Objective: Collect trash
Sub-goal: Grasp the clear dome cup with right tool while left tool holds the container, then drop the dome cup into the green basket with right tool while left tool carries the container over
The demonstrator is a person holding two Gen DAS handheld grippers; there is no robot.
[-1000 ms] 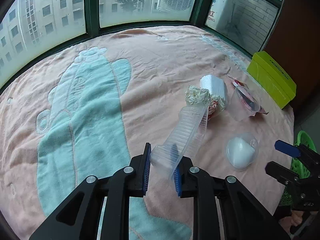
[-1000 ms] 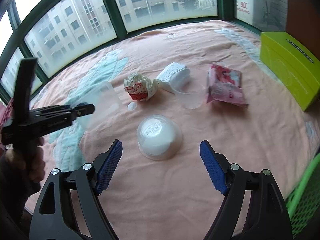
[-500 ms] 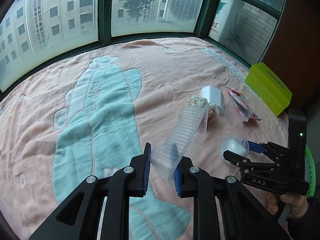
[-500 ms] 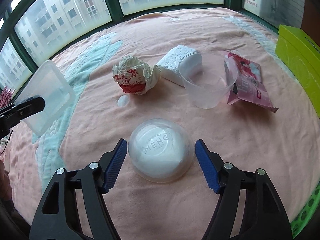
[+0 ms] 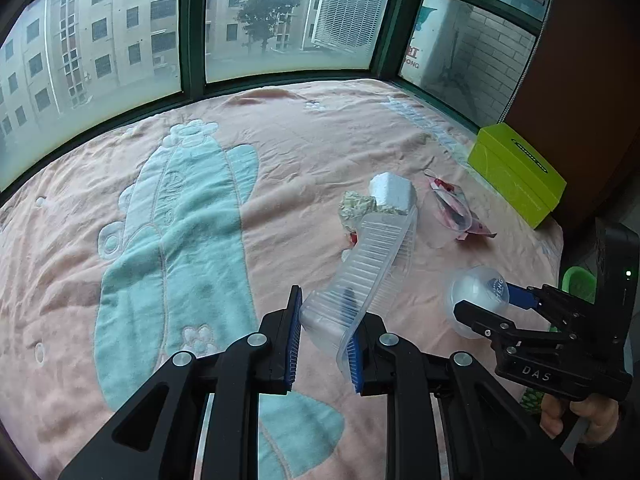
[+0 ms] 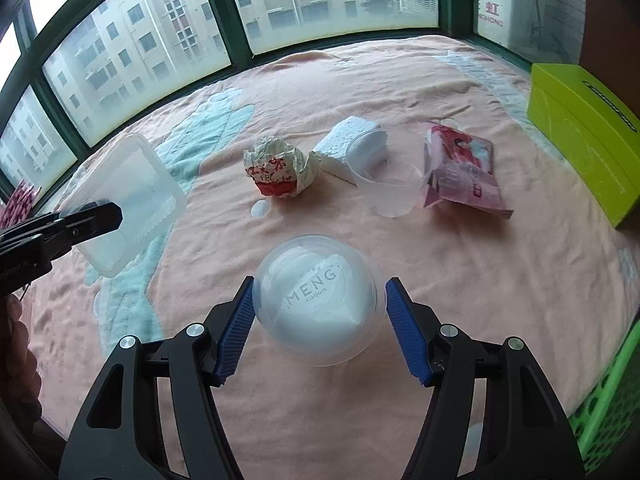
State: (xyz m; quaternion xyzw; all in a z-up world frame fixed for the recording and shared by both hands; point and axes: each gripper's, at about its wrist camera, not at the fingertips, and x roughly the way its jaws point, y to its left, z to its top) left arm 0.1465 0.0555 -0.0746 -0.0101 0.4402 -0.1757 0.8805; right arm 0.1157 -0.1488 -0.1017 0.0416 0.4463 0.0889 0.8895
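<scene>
My left gripper (image 5: 323, 338) is shut on a clear ribbed plastic tray (image 5: 372, 264) and holds it above the pink blanket; the tray also shows in the right wrist view (image 6: 128, 200). My right gripper (image 6: 320, 320) is open, its fingers on either side of a clear dome lid marked MENG (image 6: 316, 296), which lies on the blanket; the lid shows in the left wrist view (image 5: 476, 292). Beyond it lie a crumpled red-and-white wrapper (image 6: 280, 172), a white foam block (image 6: 340, 148), a clear cup (image 6: 384, 176) and a pink packet (image 6: 460, 168).
A lime-green box (image 6: 580, 144) stands at the blanket's right edge. A green basket (image 6: 608, 408) sits low at the right, off the blanket. Windows run along the far side. A small white scrap (image 6: 259, 210) lies near the wrapper.
My right gripper has moved forward until the dome lid sits between its fingers, and the fingers have narrowed. My left gripper still holds the tray, a little higher and farther back.
</scene>
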